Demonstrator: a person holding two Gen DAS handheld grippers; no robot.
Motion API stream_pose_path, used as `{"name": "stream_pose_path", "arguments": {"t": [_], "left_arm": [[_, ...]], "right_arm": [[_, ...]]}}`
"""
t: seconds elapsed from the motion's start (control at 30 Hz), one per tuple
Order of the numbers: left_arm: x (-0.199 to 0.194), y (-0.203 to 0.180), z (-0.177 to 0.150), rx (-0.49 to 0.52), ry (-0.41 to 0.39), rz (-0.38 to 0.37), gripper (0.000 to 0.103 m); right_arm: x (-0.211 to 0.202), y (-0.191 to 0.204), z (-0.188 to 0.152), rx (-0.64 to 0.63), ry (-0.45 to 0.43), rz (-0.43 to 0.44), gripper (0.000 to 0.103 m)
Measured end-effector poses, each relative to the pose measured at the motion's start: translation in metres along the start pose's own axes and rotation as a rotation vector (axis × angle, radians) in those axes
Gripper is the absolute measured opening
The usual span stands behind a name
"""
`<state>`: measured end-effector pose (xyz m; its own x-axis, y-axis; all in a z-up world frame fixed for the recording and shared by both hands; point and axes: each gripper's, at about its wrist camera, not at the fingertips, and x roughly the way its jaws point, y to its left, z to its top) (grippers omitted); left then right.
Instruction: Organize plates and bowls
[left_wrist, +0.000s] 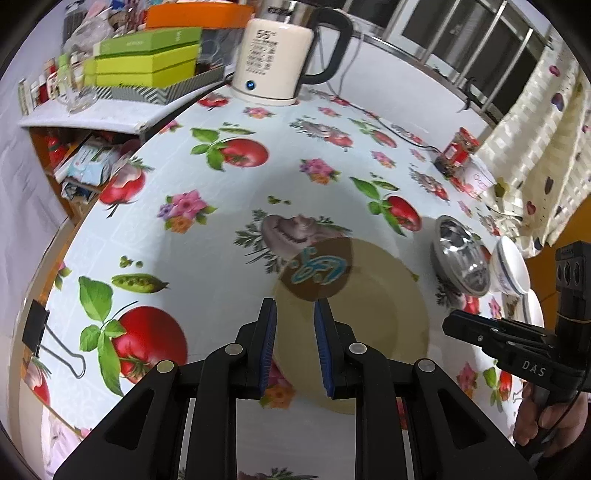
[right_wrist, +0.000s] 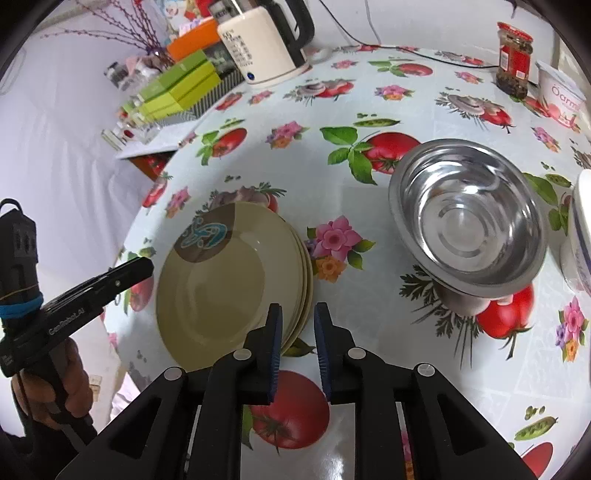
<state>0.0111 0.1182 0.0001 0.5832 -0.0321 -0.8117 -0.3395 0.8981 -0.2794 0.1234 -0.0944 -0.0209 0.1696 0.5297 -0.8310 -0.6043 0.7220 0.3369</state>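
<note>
The stack of cream-coloured round plates (right_wrist: 221, 288), the top one bearing a brown patch with a blue scroll design, lay on the table (right_wrist: 369, 229) under its pale blue oilcloth printed with tomatoes and flowers, and served as the anchor of the scene. To the left of the stack, the left claw (left_wrist: 294, 314) hovered over the plates' near side, its blue-padded fingers (left_wrist: 267, 332) standing a little apart with nothing clamped between them; it was released. A hand (right_wrist: 55, 384) gripped its black handle at the table's left edge. Behind the stack and to its left, green rectangular boxes (right_wrist: 181, 85) sat piled by the wall, and straight behind the stack, at the far edge of the table, stood a white electric kettle with a black handle (right_wrist: 266, 44). Just at the stack's near right rim, the right claw (right_wrist: 298, 317) hung above the oilcloth, its pads narrowly parted and empty, touching no plate as far as could be seen. To the right of the stack, apart from it, a shiny round stainless steel bowl (right_wrist: 469, 221) rested tilted on the table. Further right again, just beside that bowl, a white ceramic bowl with a blue rim line (left_wrist: 511, 269) stood at the table's edge. Well behind it were a red-labelled glass jar (right_wrist: 513, 55) and a white tub with pink lettering (right_wrist: 561, 96).
</note>
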Motion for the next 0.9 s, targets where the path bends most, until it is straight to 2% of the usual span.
{"name": "stream_pose_path", "arguments": {"t": [0.1,0.2,0.4,0.9], "left_arm": [[-0.001,-0.010,0.000,0.026,-0.004,-0.015,0.021],[0.000,-0.018,0.000,0.048,0.000,-0.028,0.021],[0.005,-0.035,0.000,0.084,0.012,-0.045,0.021],[0.021,-0.086,-0.004,0.208,0.044,-0.106,0.021]], "right_arm": [[-0.010,-0.002,-0.004,0.002,-0.027,0.011,0.024],[-0.021,-0.006,-0.007,0.000,-0.060,0.010,0.035],[-0.030,-0.021,-0.011,0.029,-0.073,0.010,0.036],[-0.054,-0.072,-0.011,0.148,-0.139,-0.091,0.036]]}}
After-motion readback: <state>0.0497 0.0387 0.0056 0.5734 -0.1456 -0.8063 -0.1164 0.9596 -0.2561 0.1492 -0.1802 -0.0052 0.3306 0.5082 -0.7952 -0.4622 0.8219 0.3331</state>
